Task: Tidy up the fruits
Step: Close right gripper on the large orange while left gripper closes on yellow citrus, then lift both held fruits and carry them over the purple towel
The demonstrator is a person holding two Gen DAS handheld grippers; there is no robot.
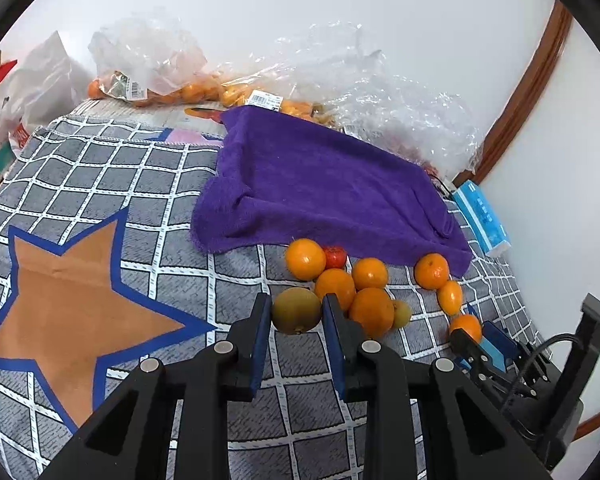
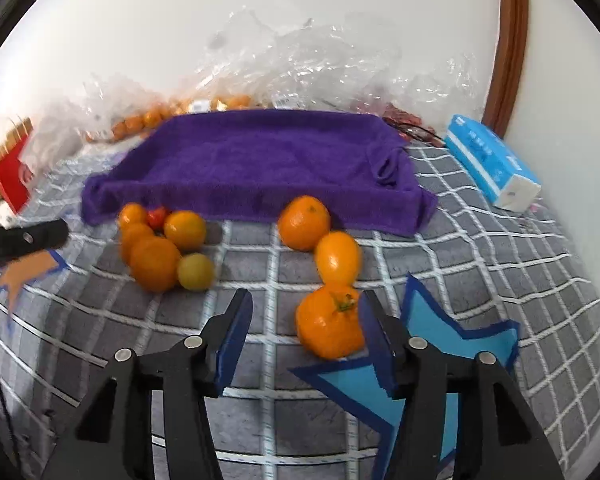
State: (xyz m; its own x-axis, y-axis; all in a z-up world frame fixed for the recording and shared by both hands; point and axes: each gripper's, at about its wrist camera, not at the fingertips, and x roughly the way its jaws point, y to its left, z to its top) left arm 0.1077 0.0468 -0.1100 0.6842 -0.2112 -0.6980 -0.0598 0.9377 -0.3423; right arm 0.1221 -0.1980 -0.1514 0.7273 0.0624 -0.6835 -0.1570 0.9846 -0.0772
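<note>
Here, loose fruit lies on a grey checked cloth (image 1: pixel 100 168) over the desk, just near of a purple towel (image 1: pixel 320 176).

Left gripper (image 1: pixel 297 312): jaws closed snugly on a greenish-brown round fruit (image 1: pixel 296 310), one pad on each flank. It sits at the near-left edge of a cluster of oranges (image 1: pixel 370 310), touching or nearly touching the one to its right. Judgement: lift it straight up before carrying, so the neighbours are not rolled; keep the squeeze light, as the fruit may bruise.

Right gripper (image 2: pixel 306 332): jaws partly open, holding nothing. A stemmed orange (image 2: pixel 330 322) lies between them, against or just beside the right pad; the left pad stands clearly apart from it. Judgement: shift the jaws right to centre the orange before closing, otherwise one pad will nudge it into the oval orange (image 2: pixel 337 258) just beyond.

Far side: clear bags of fruit (image 1: pixel 160 80) along the wall; blue tissue pack (image 2: pixel 492 164) at far right.
</note>
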